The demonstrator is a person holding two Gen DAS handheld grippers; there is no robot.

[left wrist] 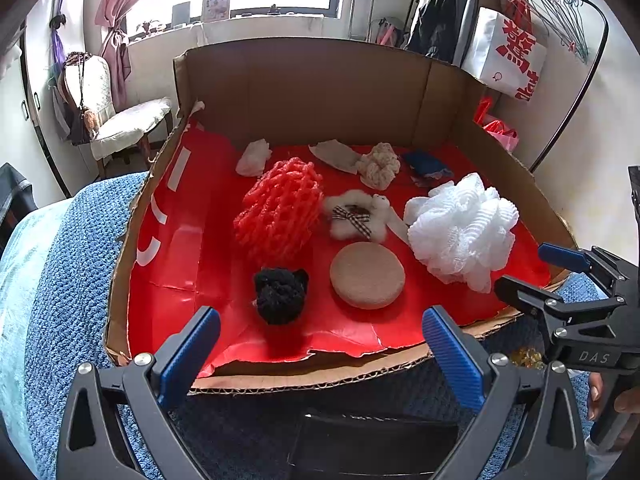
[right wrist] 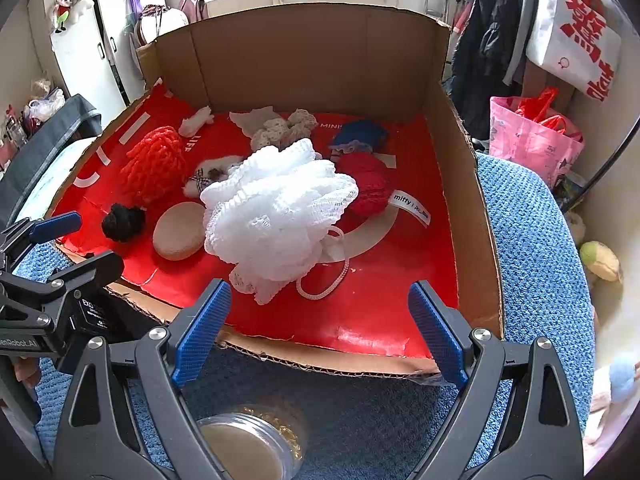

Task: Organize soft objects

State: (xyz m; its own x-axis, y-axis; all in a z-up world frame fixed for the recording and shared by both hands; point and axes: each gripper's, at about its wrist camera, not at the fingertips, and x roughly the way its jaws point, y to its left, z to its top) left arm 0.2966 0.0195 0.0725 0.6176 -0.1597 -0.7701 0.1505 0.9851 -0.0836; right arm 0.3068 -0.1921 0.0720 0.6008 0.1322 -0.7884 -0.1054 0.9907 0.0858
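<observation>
Filling the middle of both views, the red-lined cardboard tray (left wrist: pixel 168 248) holds a white mesh bath pouf (left wrist: pixel 464 228), centre-right, and a round beige sponge (left wrist: pixel 367 275) beside it. Left gripper (left wrist: pixel 320 344) and right gripper (right wrist: pixel 318 330) hover with jaws released, grasping nothing.

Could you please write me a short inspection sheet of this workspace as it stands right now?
Surface: open cardboard tray lined with red paper, resting on a blue blanket.
Job's things: white mesh pouf, orange foam net, black knitted piece, round tan sponge, fluffy white bow piece, cream scrunchie, blue fabric item, red knitted item, all loose in the tray.
Clutter: clear jar on the blanket, outside the tray.
Grippers: left gripper and right gripper both open, empty, at the tray's near edge.
Cables: nothing seen.
Surroundings: clothes rack, pink bag, chair.
</observation>
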